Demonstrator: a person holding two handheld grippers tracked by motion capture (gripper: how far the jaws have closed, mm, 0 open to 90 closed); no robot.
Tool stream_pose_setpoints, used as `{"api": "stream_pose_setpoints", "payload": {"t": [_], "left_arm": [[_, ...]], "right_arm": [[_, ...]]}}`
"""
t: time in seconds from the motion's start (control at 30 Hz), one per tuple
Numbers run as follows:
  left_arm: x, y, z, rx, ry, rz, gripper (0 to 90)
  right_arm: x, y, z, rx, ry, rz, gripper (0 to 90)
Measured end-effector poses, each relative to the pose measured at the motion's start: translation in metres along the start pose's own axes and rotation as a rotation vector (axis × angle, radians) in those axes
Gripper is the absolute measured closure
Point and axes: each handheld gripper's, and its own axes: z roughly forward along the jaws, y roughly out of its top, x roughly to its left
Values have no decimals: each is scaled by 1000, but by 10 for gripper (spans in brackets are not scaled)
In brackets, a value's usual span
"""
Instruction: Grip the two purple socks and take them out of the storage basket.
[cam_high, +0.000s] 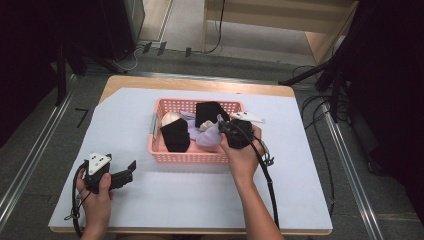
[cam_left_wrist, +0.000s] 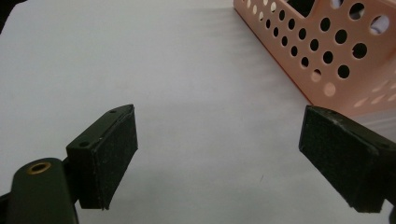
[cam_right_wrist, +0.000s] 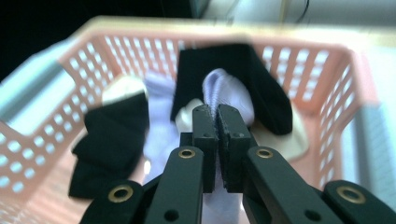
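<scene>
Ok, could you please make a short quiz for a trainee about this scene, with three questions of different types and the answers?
1. True or false: the right gripper is shut on the lavender sock.
2. Which colour is the basket? A) blue B) pink C) green
3. Fill the gap: the left gripper, with its jaws ____, is over the white table cover.

Key:
1. True. Its pads pinch the lavender sock above the basket.
2. B. Black socks also lie in it.
3. Open. Nothing is between them.
</scene>
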Motion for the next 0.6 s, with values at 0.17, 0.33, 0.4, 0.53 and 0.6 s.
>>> {"api": "stream_pose_setpoints", "payload": {"t": [0.17, 0.33, 0.4, 0.53, 0.6], "left_arm": [[0, 0, 0, 0, 0, 2, 125], [0, 0, 0, -2, 1, -3, 125], [0, 0, 0, 0, 0, 2, 125], [0, 0, 0, -3, 1, 2, 125], [0, 0, 0, -5, 2, -1, 125]], "right_arm": [[-3, 8, -21, -163, 17, -21, 869], [-8, 13, -34, -282, 31, -33, 869], [-10, 15, -39, -318, 29, -36, 869], [-15, 20, -49, -373, 20, -47, 869], [-17, 22, -54, -404, 13, -62, 868]]}}
